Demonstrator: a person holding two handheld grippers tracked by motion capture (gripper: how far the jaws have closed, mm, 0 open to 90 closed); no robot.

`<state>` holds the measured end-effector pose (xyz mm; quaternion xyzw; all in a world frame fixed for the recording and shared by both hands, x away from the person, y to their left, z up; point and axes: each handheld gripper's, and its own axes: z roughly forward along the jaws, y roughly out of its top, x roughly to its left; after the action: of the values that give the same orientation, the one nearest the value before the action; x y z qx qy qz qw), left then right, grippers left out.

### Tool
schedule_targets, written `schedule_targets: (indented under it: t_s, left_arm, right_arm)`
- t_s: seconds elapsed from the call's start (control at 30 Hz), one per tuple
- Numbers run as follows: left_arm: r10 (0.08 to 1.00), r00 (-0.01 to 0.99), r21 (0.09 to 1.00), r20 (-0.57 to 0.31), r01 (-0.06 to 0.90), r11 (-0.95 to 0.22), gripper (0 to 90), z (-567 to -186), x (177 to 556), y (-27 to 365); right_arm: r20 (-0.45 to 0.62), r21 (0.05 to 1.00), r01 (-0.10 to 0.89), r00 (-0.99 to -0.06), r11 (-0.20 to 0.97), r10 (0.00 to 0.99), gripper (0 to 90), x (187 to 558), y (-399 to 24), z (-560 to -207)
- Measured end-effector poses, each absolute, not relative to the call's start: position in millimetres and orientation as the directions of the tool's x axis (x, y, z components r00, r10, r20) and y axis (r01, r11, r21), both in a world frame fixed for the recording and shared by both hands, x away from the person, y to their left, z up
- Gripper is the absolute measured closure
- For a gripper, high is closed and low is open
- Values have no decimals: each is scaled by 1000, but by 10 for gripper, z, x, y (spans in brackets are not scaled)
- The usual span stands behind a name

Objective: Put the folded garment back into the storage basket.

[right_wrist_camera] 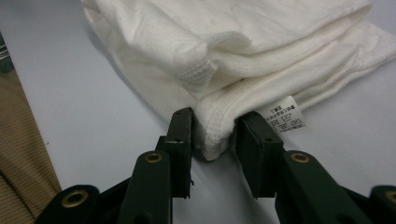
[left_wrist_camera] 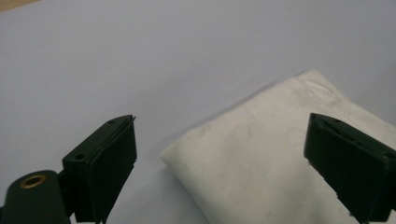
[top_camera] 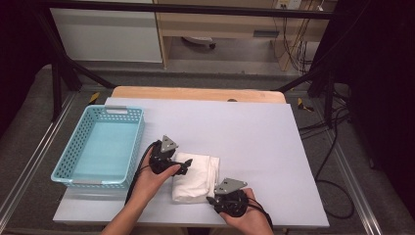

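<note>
A folded white cloth lies on the table, a little toward six o'clock from the middle. The left tool sits at the cloth's nine o'clock edge with its jaws spread wide, one over the cloth and one over bare table, holding nothing. The right tool comes in at the cloth's five o'clock corner. Seen close, its jaws sit either side of a stitched hem of the cloth, close to the fabric, with a gap left between them; I cannot tell if they pinch it. A printed label sticks out just beside one jaw. A blue basket stands at nine o'clock on the table, apart from the cloth.
</note>
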<state>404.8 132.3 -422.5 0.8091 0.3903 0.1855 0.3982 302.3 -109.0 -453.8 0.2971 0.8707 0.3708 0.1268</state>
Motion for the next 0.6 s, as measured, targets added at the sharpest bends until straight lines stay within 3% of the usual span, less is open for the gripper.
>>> schedule_targets:
  t_s: [0.17, 0.43, 0.6]
  left_arm:
    - [783, 622, 781, 0, 489, -388, 110, -4227, 4079, 1308]
    - [787, 617, 773, 4, 497, -394, 125, -4229, 4089, 1306]
    - [793, 609, 767, 10, 504, -396, 145, -4254, 4108, 1299]
  right_arm:
    - [-1, 721, 424, -790, 548, 613, 687, 3018, -1088, -4537]
    - [-12, 715, 412, -801, 565, 599, 792, 3012, -1079, -4526]
    - [-15, 714, 407, -805, 570, 593, 802, 3012, -1077, -4525]
